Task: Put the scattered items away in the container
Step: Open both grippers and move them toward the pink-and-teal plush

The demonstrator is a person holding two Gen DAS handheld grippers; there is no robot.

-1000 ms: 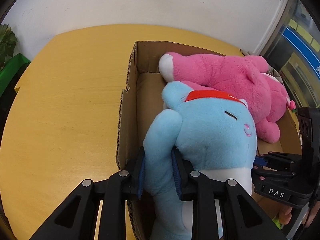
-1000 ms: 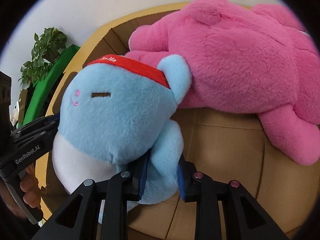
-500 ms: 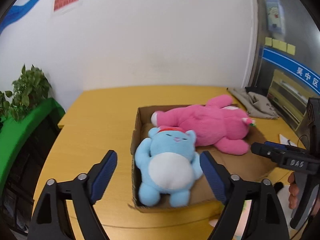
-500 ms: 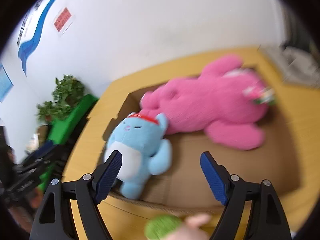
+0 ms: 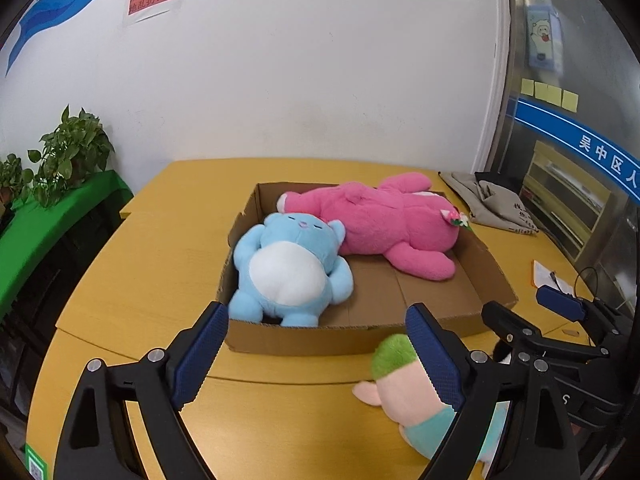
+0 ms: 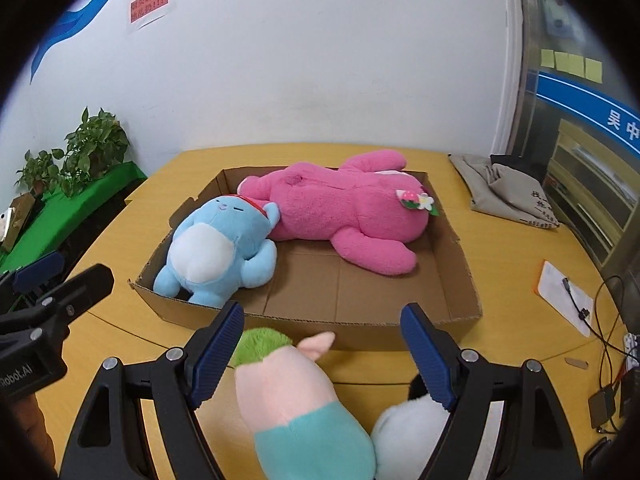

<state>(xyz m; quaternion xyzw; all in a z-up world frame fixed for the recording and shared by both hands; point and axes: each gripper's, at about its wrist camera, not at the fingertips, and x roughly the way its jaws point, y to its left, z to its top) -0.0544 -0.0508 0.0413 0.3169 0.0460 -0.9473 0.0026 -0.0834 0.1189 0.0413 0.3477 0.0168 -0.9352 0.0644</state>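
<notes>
The blue plush point(image 5: 288, 268) lies on its back in the left end of the cardboard box point(image 5: 304, 338), head against the pink plush point(image 5: 380, 224) that stretches along the far wall; both sit there because the box is the container for the tidying. The left hand-held gripper point(image 5: 316, 354) has just been opening and now stands spread with nothing between its jaws, backed off above the near box wall; the right hand-held gripper point(image 6: 322, 356) has likewise just been opening and is spread and empty, hanging over the green-haired doll point(image 6: 296, 396) on the desk point(image 5: 168, 216). That doll lies just in front of the box, touching a white and black plush point(image 6: 404, 432) beside it; these two are likely next. The near wall stands between them and the free floor at the box's right end. Off to the right lie a grey cloth bag point(image 6: 504, 188), a paper slip point(image 6: 564, 296) and cables point(image 6: 608, 344); potted plants point(image 6: 92, 148) stand at the left.
</notes>
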